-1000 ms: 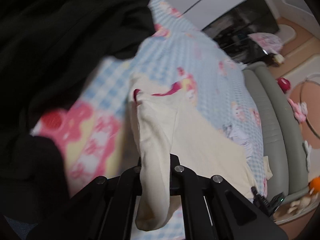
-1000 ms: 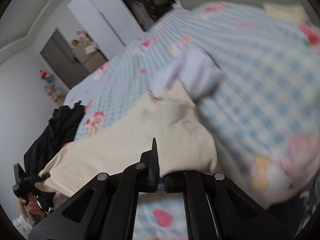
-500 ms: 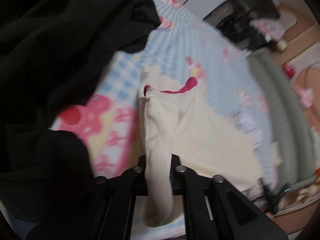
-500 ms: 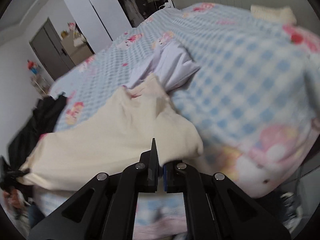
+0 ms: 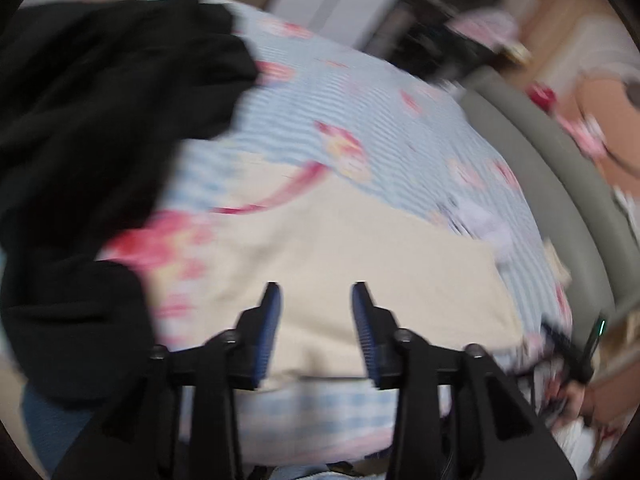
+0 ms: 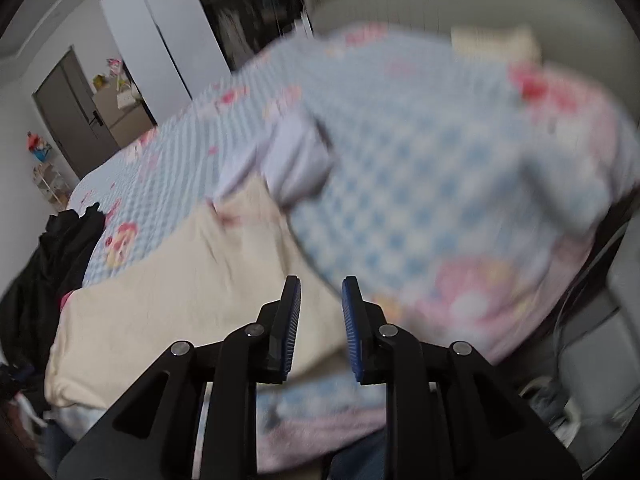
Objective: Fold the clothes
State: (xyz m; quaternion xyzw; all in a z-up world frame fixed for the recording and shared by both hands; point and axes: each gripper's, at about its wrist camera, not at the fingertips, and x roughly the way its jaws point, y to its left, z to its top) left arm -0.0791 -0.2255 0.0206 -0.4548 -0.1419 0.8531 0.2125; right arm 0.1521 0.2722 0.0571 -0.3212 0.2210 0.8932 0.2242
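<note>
Blue-checked bedspread (image 5: 360, 128) fills both views, blurred. Nearest me, my left tongs (image 5: 316, 296) have just been opening and stand apart with nothing between them; my right tongs (image 6: 320, 288) likewise. Beyond both lies the cream garment (image 5: 340, 248), flat on the bed. Farther left, dark clothes (image 5: 100, 100) are heaped.
</note>
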